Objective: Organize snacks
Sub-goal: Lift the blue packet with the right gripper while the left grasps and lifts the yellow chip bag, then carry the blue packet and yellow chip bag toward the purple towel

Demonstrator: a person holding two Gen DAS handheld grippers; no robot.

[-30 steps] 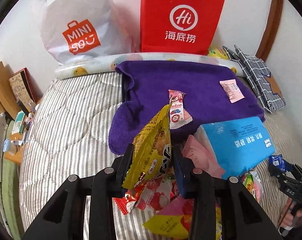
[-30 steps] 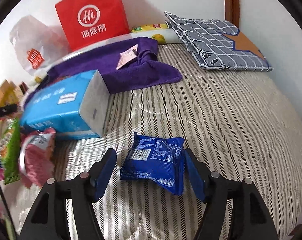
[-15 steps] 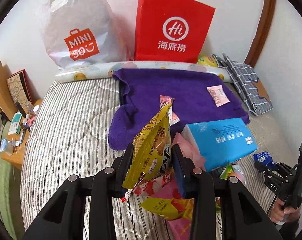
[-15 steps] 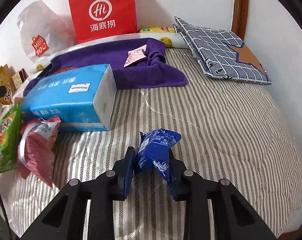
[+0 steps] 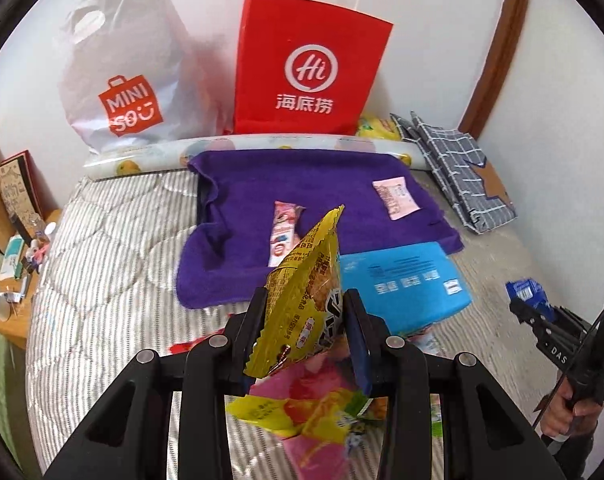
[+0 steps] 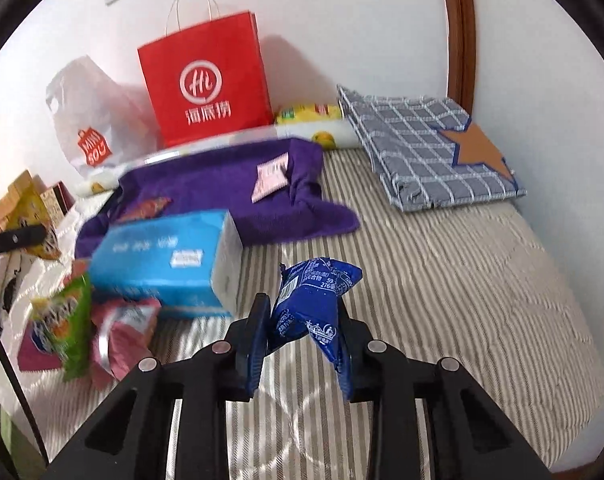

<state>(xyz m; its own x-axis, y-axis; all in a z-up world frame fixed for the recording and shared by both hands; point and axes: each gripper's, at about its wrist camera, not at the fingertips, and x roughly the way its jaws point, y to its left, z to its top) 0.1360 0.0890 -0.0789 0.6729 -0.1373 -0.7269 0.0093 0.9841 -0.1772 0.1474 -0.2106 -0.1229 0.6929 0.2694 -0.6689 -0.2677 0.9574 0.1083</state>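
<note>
My left gripper (image 5: 306, 320) is shut on a yellow snack bag (image 5: 306, 284) and holds it above a pile of loose snack packets (image 5: 302, 404) on the striped bed. My right gripper (image 6: 302, 328) is shut on a blue snack packet (image 6: 314, 300), lifted off the bed; it also shows at the right of the left wrist view (image 5: 528, 292). A purple towel (image 5: 302, 176) lies ahead with a pink bar (image 5: 283, 232) and a pink sachet (image 5: 396, 198) on it.
A blue tissue pack (image 5: 406, 284) lies by the towel's near edge. A red paper bag (image 5: 308, 68) and a white Miniso bag (image 5: 121, 72) stand against the wall. A checked grey cloth (image 6: 430, 152) lies at the right. Green and pink packets (image 6: 85, 320) lie left.
My right gripper closed on the blue packet and lifted it off the bed. My left gripper rose and pulled back with the yellow bag.
</note>
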